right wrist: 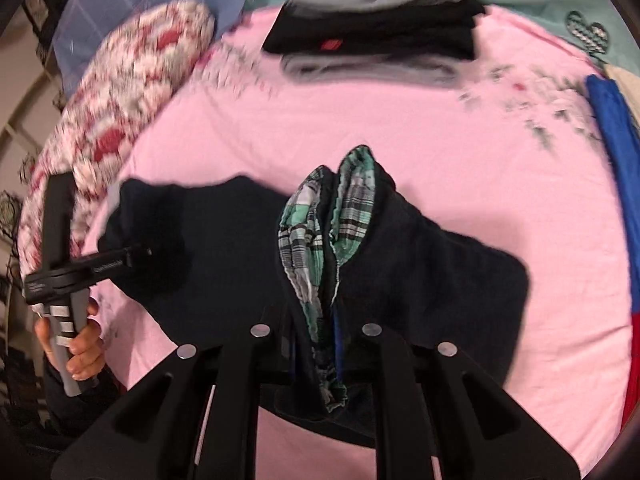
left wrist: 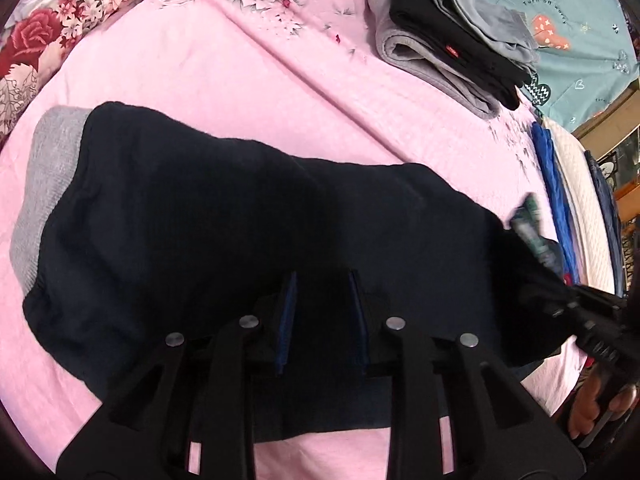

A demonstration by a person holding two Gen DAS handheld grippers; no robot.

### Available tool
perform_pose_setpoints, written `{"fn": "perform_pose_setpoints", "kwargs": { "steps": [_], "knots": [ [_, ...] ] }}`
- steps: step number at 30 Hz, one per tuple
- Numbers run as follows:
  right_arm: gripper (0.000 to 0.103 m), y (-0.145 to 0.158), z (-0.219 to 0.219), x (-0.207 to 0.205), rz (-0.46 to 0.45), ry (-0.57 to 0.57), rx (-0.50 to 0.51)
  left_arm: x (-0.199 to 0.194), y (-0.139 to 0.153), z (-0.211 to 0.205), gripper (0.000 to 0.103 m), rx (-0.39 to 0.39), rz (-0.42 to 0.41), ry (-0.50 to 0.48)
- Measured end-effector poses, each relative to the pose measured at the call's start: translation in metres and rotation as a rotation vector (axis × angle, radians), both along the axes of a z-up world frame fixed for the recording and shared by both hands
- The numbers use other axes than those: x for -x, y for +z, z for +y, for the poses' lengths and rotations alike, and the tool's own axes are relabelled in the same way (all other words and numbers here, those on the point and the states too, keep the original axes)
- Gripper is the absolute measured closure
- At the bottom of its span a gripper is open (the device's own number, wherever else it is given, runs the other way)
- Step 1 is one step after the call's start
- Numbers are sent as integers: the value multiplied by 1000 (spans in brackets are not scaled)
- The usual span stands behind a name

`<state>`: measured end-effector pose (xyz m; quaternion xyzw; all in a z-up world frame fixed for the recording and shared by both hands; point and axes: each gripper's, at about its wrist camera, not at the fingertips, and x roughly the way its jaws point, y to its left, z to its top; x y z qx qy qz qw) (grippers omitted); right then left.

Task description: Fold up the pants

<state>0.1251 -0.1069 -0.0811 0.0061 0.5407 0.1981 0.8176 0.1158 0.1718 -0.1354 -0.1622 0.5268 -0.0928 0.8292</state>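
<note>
Right wrist view, closest thing: right gripper [right wrist: 316, 344] is pinching the pants' waistband, jaws pressed onto the bunched plaid lining [right wrist: 308, 240] with dark fabric on either side.
Left wrist view, closest thing: left gripper [left wrist: 323, 312] has its fingers spread, blue pads apart, sitting right over the middle of the pants with nothing between them as far as I can see.
Pants: dark navy pants [left wrist: 200, 220] lie stretched across the pink bedsheet [left wrist: 200, 60], grey ribbed cuff [left wrist: 44, 168] at the end farthest from the waistband.
Step in hand, my guess: carrying the waistband over toward the cuff to fold it lengthwise.
How to do it well: keep the pinch deep enough to hold all the layers, since that lining looks ready to slip out. Lift just clear of the pants, and I'd use the left gripper to pin the fold line so the fabric doesn't drag. Line up the edges before letting go.
Beyond the pants: stack of folded clothes [left wrist: 448, 44], black on grey, well past the pants on the sheet.
Far side: floral quilt [left wrist: 36, 40] bunched beyond the cuff end.
</note>
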Motion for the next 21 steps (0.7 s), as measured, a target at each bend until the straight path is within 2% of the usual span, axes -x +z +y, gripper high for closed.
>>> {"fn": "perform_pose_setpoints", "kwargs": {
  "steps": [3, 7, 10, 11, 15, 16, 18, 19, 21],
  "knots": [
    [90, -9, 29, 1, 13, 72, 30, 5, -5, 13, 77, 61, -5, -5],
    [90, -19, 45, 1, 16, 87, 85, 1, -8, 12, 77, 108, -5, -12],
    [73, -27, 55, -1, 47, 99, 90, -2, -8, 6, 77, 96, -6, -16],
    [63, -24, 55, 1, 53, 106, 74, -3, -7, 5, 77, 87, -7, -17],
    [61, -3, 47, 4, 25, 104, -5, -2, -7, 1, 77, 56, -10, -16],
    [62, 6, 41, 4, -6, 87, -16, -2, -6, 0, 77, 46, -11, -16],
    [87, 13, 37, 1, -51, 57, 20, -2, -6, -3, 76, 27, -11, -15],
    [89, 12, 36, -4, -68, 41, 58, -2, -5, -4, 76, 19, -10, -13],
    [90, 2, 36, -15, -51, 35, 58, -2, -5, -5, 76, 12, -10, -11]
  ]
}}
